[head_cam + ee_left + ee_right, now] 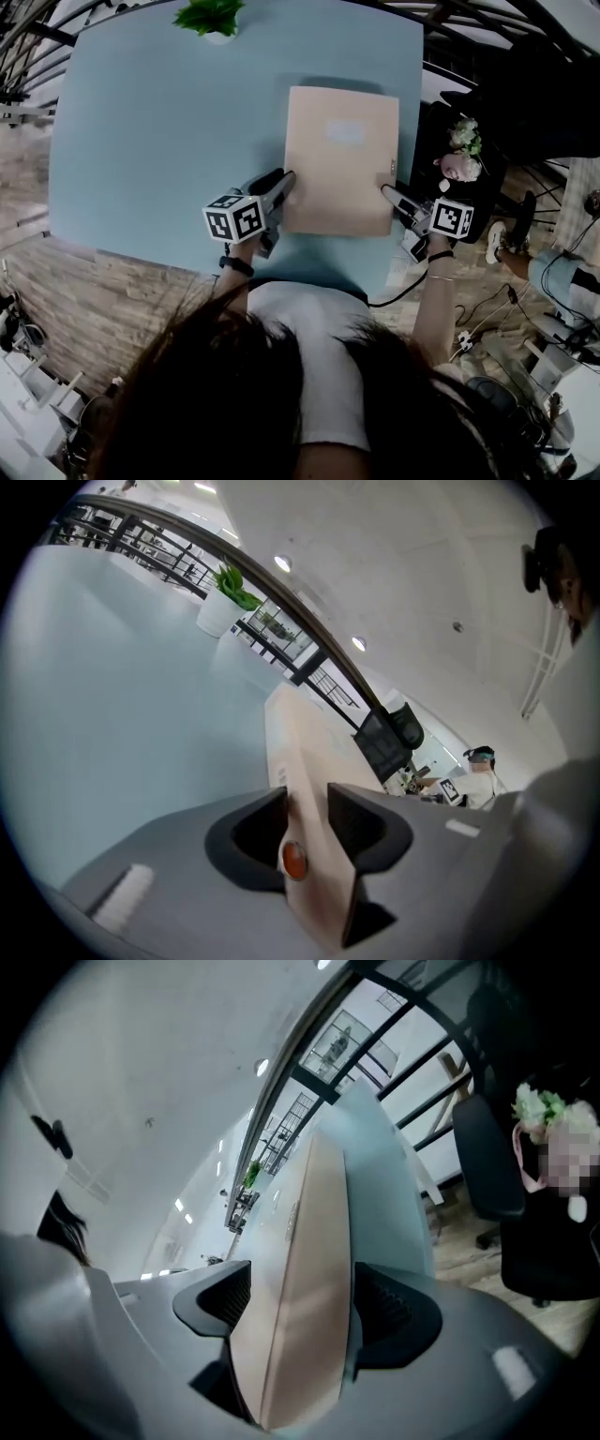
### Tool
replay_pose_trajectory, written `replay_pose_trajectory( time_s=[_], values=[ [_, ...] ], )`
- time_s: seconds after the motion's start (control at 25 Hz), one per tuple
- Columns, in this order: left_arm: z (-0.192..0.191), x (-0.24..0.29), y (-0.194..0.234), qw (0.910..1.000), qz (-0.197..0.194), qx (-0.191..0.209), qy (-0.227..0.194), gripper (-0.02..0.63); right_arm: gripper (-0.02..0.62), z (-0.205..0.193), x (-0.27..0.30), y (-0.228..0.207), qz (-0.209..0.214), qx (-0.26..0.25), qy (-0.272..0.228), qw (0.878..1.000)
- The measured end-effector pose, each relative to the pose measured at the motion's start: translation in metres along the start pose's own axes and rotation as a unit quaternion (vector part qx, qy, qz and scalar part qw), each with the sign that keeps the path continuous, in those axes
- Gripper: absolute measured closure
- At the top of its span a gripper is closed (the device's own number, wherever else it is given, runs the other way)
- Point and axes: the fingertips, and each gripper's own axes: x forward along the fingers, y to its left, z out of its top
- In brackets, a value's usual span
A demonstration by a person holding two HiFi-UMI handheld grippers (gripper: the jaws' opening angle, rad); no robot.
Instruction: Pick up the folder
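Note:
A beige folder (342,159) with a pale label lies on the light blue table (159,141), close to its right edge. My left gripper (286,178) is at the folder's near left edge. In the left gripper view both pads press on the folder's (300,752) edge, so the left gripper (307,803) is shut on it. My right gripper (386,192) is at the near right corner. In the right gripper view the folder's (309,1241) edge sits between the wide-set jaws of the right gripper (302,1297), with a thin gap at the right pad.
A potted plant (211,17) stands at the table's far edge. Right of the table are a dark office chair (487,1157), a bunch of flowers (464,150) and cables on the floor. The table's right edge runs just beyond the folder.

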Motion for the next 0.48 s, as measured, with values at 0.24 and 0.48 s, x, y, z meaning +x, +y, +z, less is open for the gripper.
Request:
replay_pose_trajectory(
  time_s=[0.24,0.48],
  values=[
    [-0.0002,-0.0002,0.0007,0.9999,-0.012,-0.007,-0.004,0.416,0.276,0.004,0.0044,-0.0077,0.063,0.052,0.03,0.996],
    [-0.0008,-0.0019,0.0031,0.9997,-0.018,-0.017,-0.009,0.416,0.276,0.006,0.0055,-0.0079,0.107,0.109,0.066,0.986]
  ],
)
